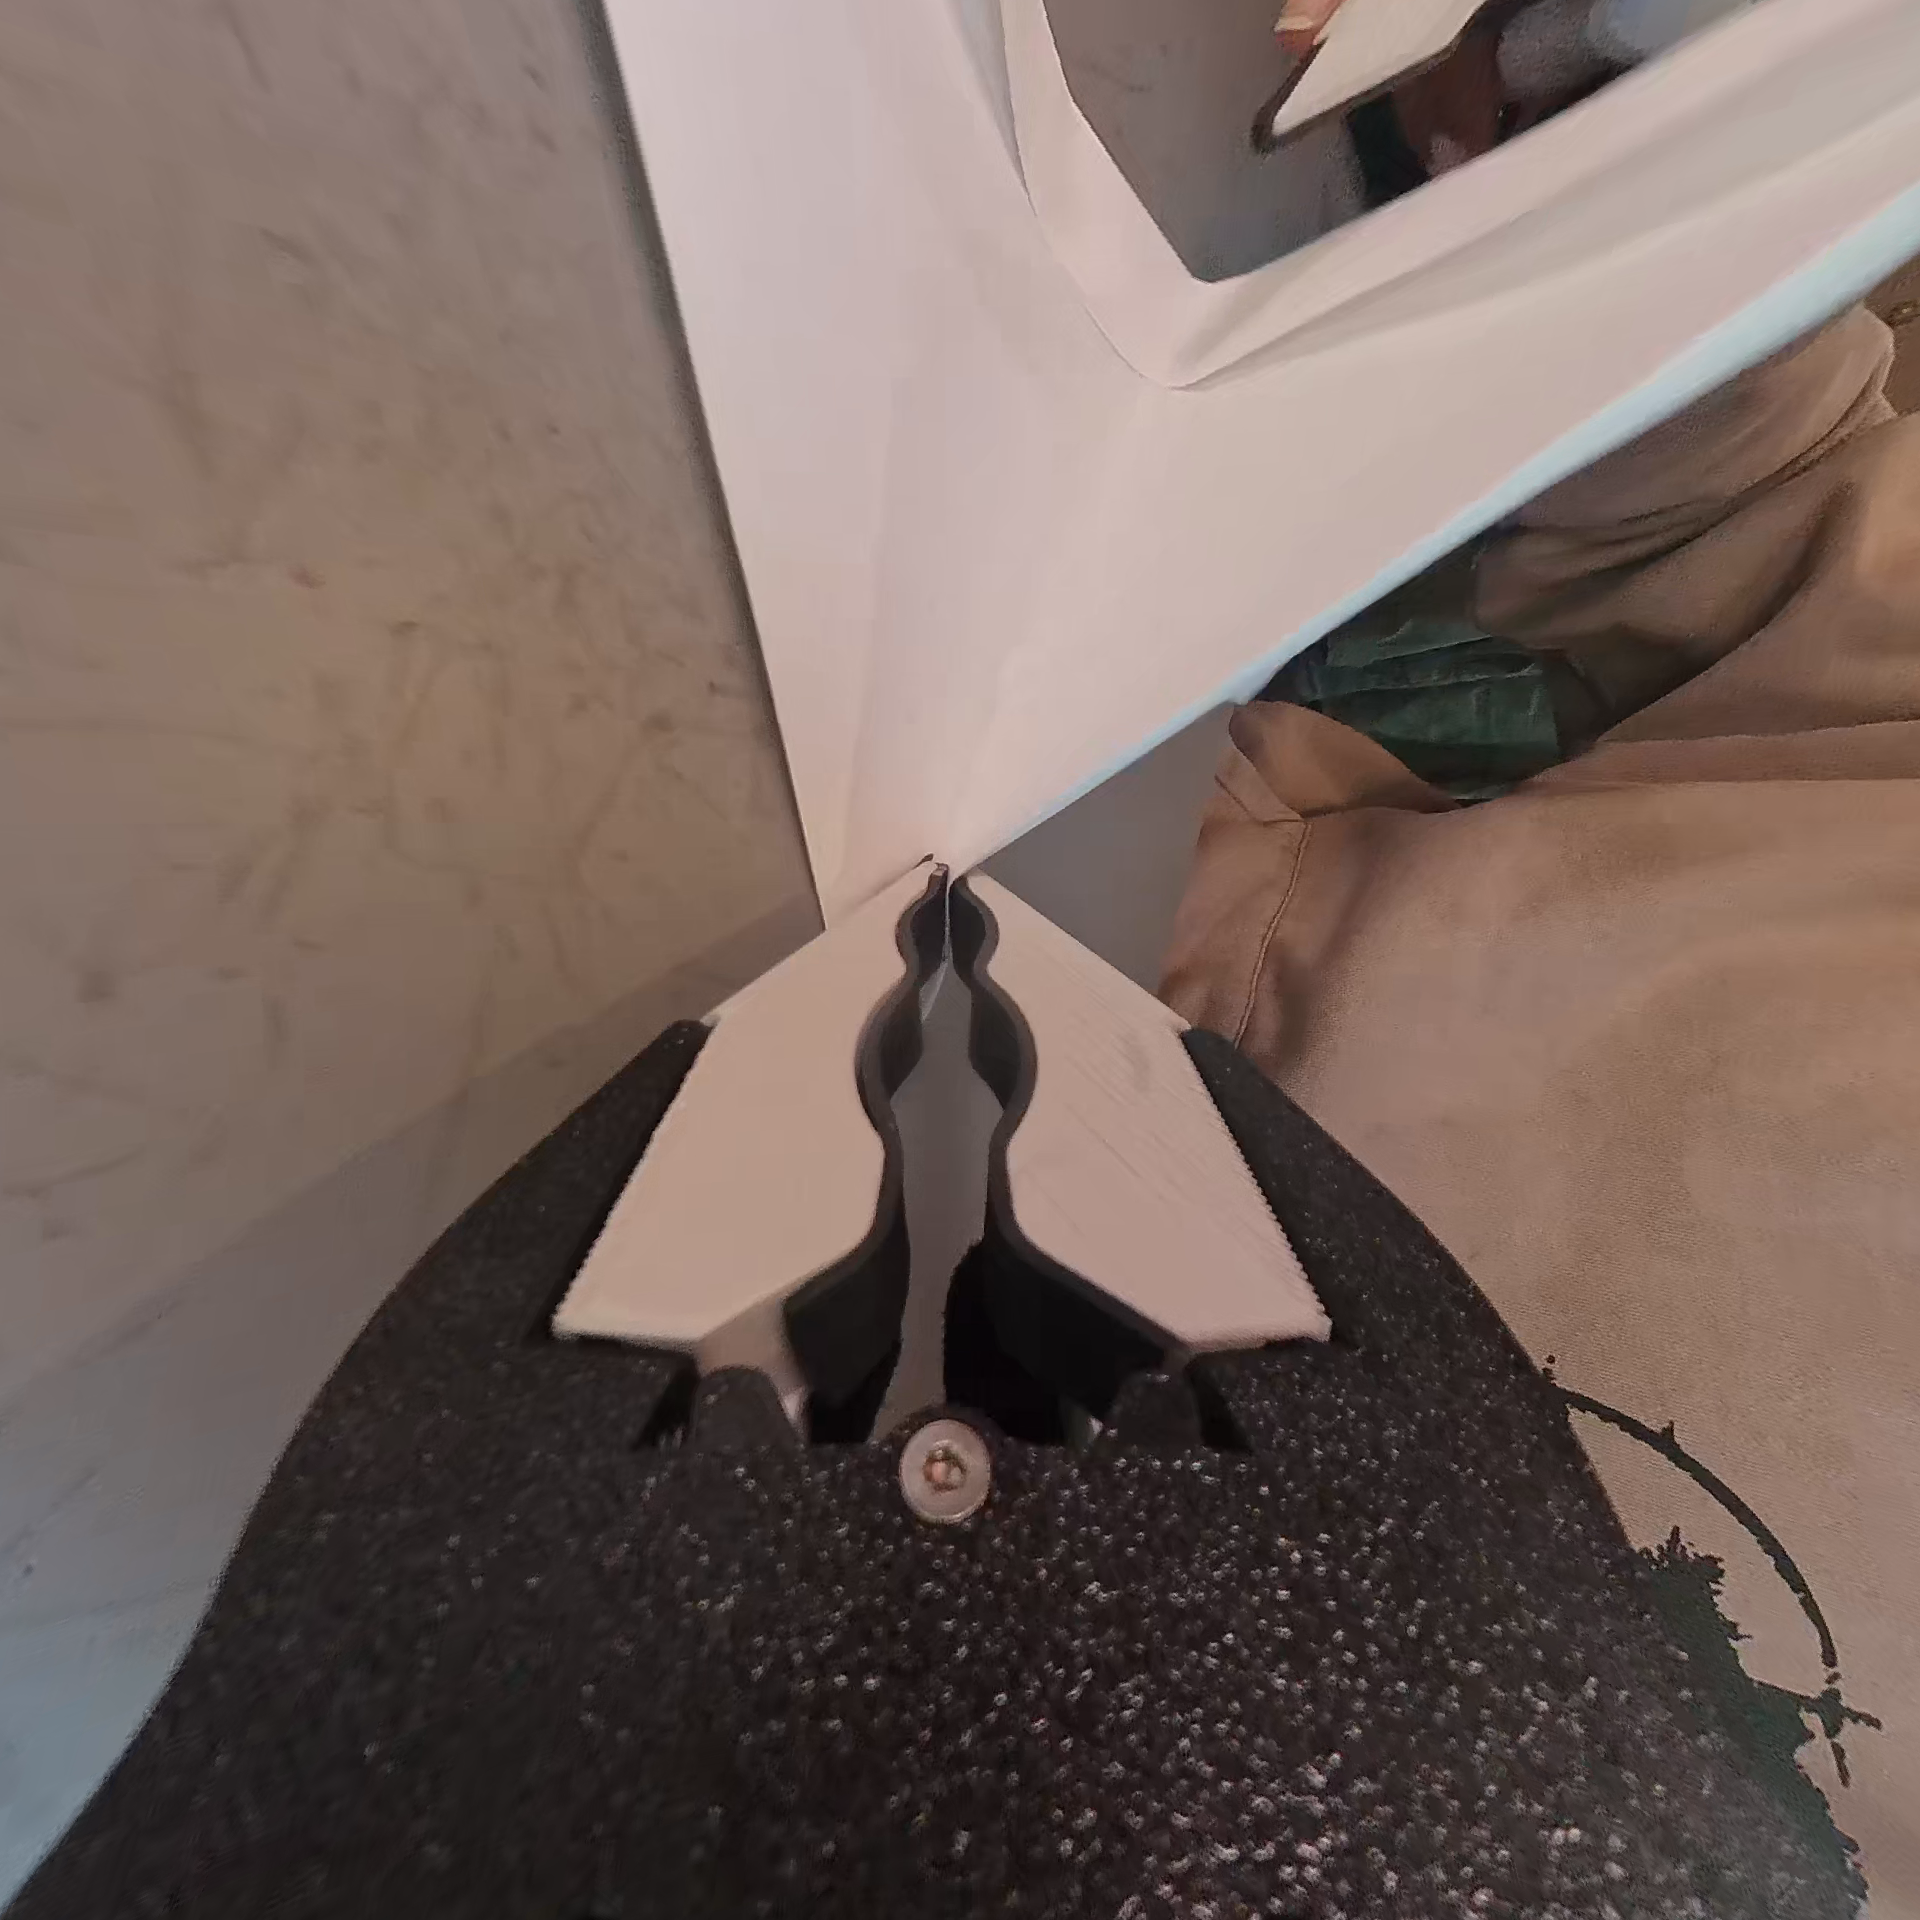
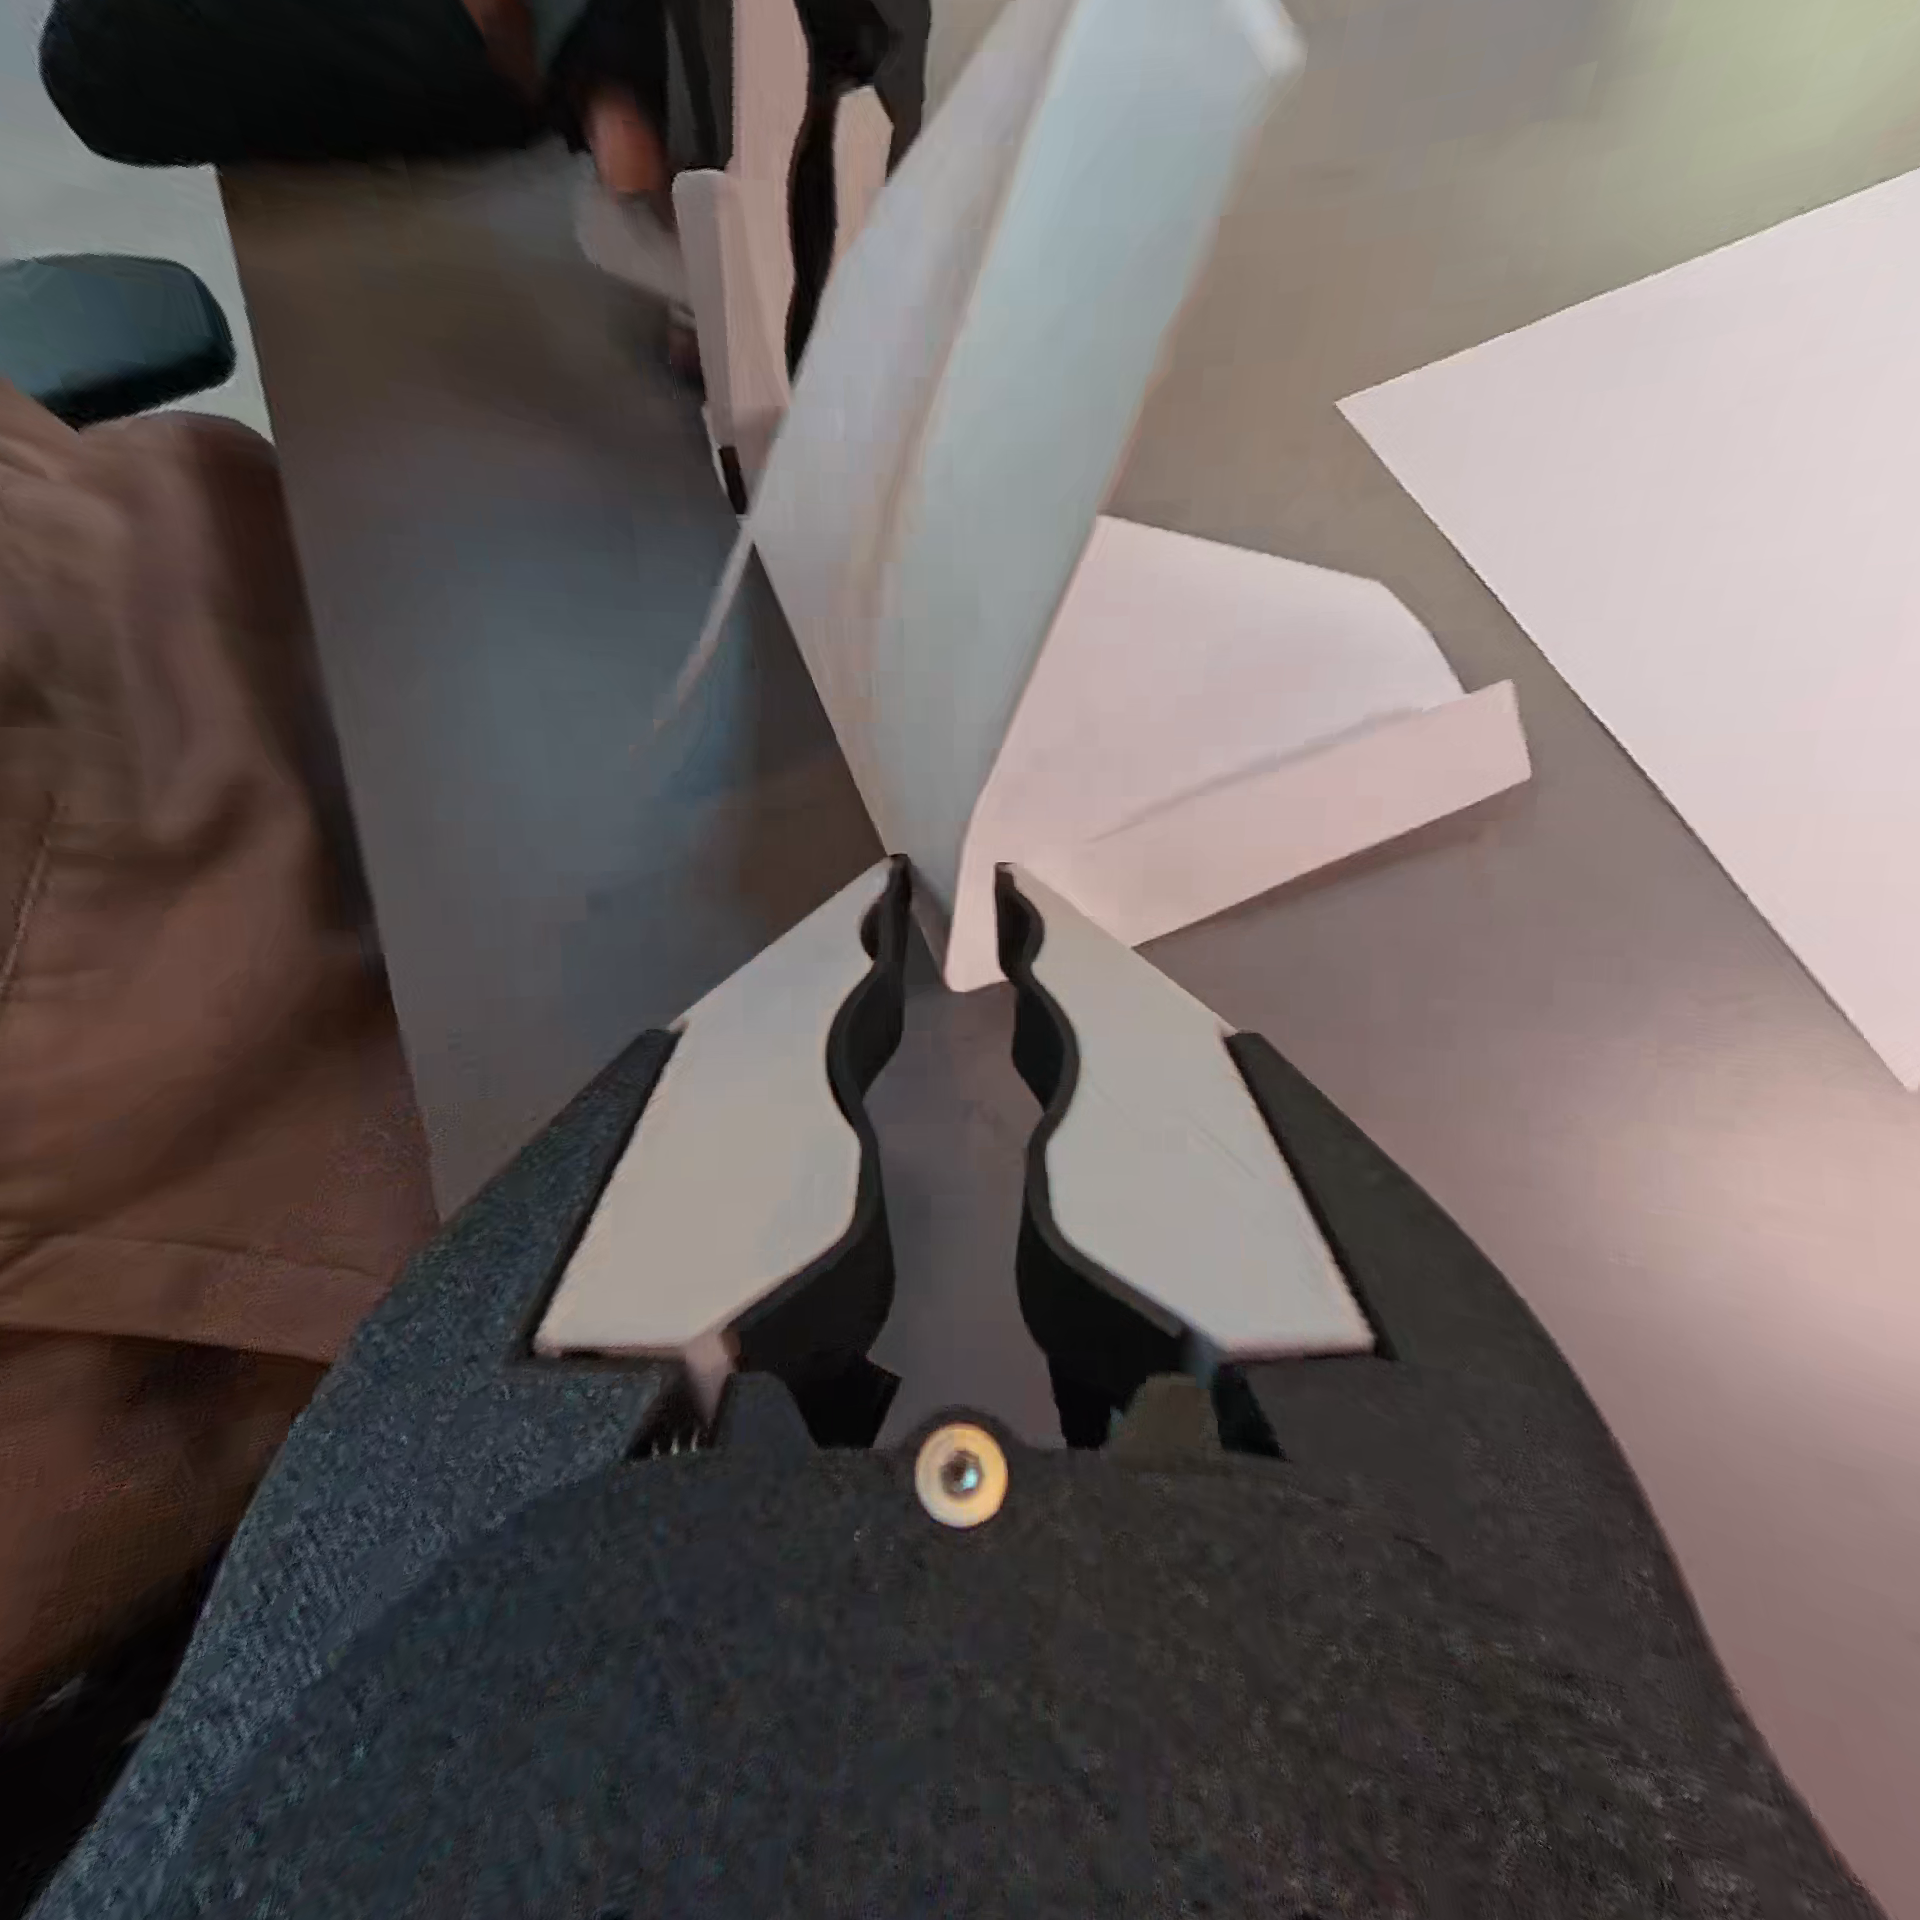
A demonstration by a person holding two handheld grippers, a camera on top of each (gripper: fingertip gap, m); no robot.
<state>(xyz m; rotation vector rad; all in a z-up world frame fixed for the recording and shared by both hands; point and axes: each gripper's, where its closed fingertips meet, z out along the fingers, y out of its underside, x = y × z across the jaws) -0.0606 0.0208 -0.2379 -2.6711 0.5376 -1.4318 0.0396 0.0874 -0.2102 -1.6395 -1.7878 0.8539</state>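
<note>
The left gripper [image 1: 948,883] has a rough, grainy black plastic body, smooth matt pale fingers [image 1: 727,1143] and a shiny metal screw [image 1: 943,1473]; the sheet pinched at its tips is matt white paper [image 1: 987,520]. Right of it lies soft tan cloth [image 1: 1507,1039]; under the right gripper [image 2: 951,883] the grey table [image 2: 499,623] looks smooth, faintly glossy.

Folded paper [image 2: 997,436] blocks ahead; bare table [image 2: 1351,1039] btwn sheets [image 2: 1714,582] free.
</note>
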